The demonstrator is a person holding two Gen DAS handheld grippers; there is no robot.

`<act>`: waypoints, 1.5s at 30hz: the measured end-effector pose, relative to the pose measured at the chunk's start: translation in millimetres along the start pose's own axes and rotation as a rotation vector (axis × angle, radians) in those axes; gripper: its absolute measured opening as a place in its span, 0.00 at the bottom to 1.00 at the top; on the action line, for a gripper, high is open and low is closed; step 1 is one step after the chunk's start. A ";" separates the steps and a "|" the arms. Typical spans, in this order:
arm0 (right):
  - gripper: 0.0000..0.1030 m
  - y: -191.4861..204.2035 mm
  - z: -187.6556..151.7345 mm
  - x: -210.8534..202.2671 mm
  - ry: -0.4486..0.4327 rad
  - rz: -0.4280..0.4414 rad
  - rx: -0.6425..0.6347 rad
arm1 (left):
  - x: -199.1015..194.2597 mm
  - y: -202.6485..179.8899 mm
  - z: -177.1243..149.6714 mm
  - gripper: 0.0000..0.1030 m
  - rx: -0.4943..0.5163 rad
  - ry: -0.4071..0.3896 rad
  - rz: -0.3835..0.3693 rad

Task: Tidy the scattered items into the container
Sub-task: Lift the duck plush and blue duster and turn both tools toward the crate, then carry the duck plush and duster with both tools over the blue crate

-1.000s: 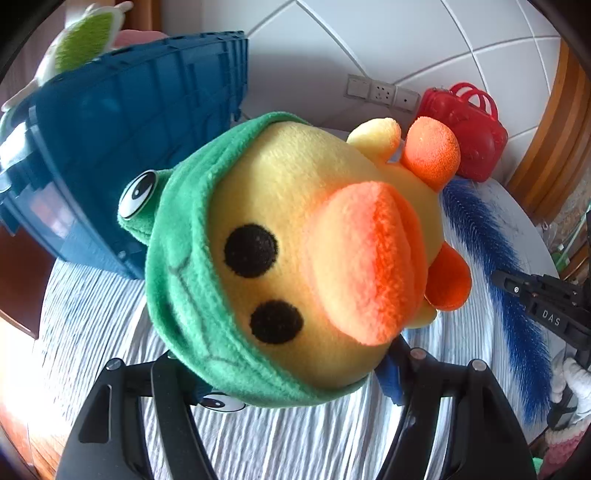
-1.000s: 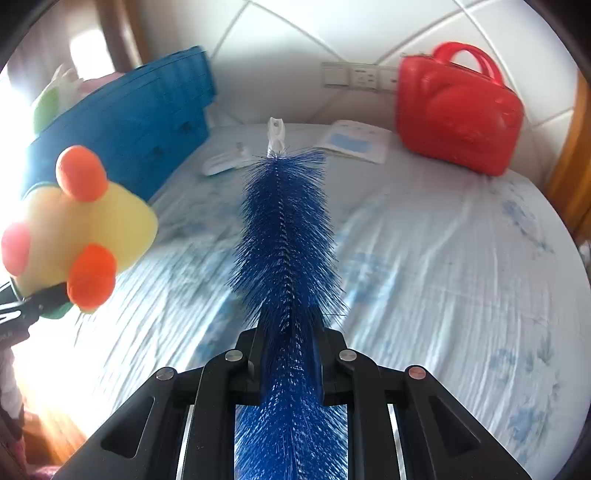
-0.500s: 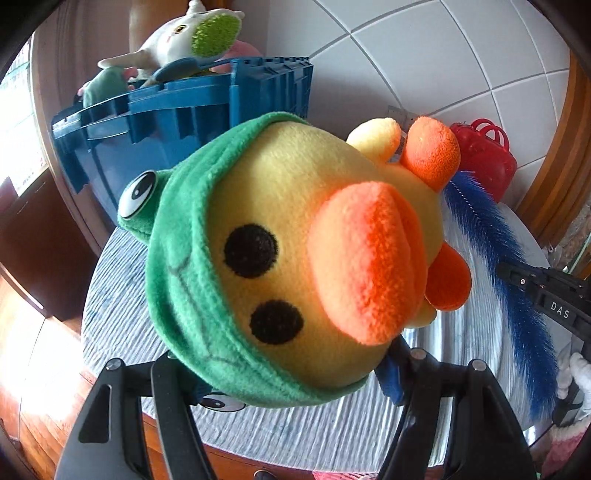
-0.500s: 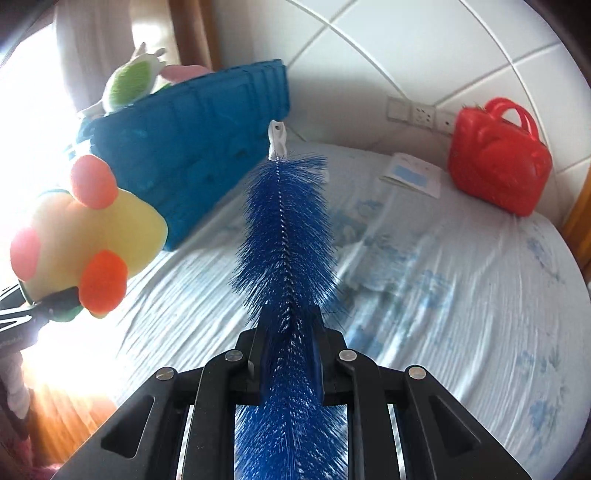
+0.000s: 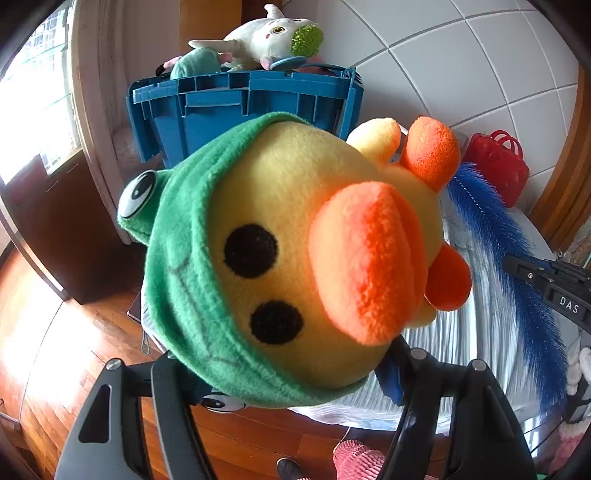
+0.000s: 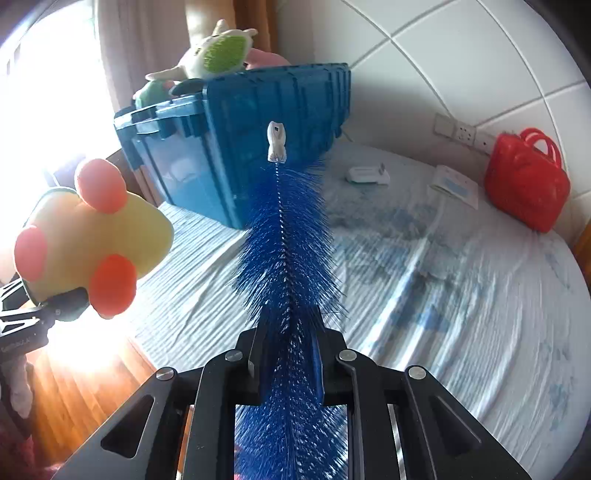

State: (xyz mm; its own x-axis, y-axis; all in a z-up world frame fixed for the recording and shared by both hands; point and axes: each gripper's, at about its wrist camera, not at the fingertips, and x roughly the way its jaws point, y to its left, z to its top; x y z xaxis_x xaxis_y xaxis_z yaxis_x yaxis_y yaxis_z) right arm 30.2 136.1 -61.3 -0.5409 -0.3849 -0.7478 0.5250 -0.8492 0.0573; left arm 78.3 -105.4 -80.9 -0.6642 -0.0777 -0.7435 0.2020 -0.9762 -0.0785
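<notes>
Carry step: left gripper (image 5: pixel 295 369) clamps the duck plush (image 5: pixel 295 243), right gripper (image 6: pixel 288 354) clamps the blue brush (image 6: pixel 286 240); next, release both above the heaped blue crate (image 6: pixel 236 147).

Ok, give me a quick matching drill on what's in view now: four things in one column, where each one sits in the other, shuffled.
Things:
1. duck plush
2. blue brush
3. red bag
4. white plush

Places:
A. on the bed by the wall
B. on top of the pile in the blue crate
C. in the left gripper
D. in the right gripper

Pairs: 1-C, 2-D, 3-A, 4-B
</notes>
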 end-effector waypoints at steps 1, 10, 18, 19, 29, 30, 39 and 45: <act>0.17 4.5 -0.1 -1.9 -0.005 0.002 -0.004 | -2.4 4.1 -0.8 0.66 -0.004 -0.004 0.004; 0.17 34.0 23.5 -9.7 -0.057 0.043 -0.064 | -20.0 34.1 11.0 0.66 -0.046 -0.059 0.054; 0.17 24.3 65.8 21.7 -0.044 0.068 -0.081 | -2.1 47.2 42.0 0.66 -0.071 -0.069 0.107; 0.17 16.2 66.9 38.9 -0.018 0.096 -0.057 | 3.3 47.7 42.7 0.66 -0.079 -0.063 0.105; 0.32 -2.9 26.7 162.8 0.243 0.110 -0.022 | 53.3 53.7 37.2 0.66 -0.148 0.018 0.107; 0.34 -4.5 25.5 171.6 0.257 0.101 -0.025 | 56.0 53.8 35.9 0.66 -0.151 0.023 0.106; 0.78 5.3 3.6 235.5 0.333 0.032 -0.065 | 86.1 64.2 23.6 0.66 -0.135 0.046 0.118; 0.50 11.8 -4.9 248.9 0.307 -0.021 -0.092 | 97.2 75.0 17.8 0.66 -0.120 0.039 0.099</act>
State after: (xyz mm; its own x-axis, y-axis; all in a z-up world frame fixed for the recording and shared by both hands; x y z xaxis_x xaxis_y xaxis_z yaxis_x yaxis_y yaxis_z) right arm -94.9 32.1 -250.0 -0.3362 -0.2288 -0.9136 0.5809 -0.8139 -0.0099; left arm 16.1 -189.7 -147.1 -0.6086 -0.1621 -0.7768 0.3512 -0.9328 -0.0805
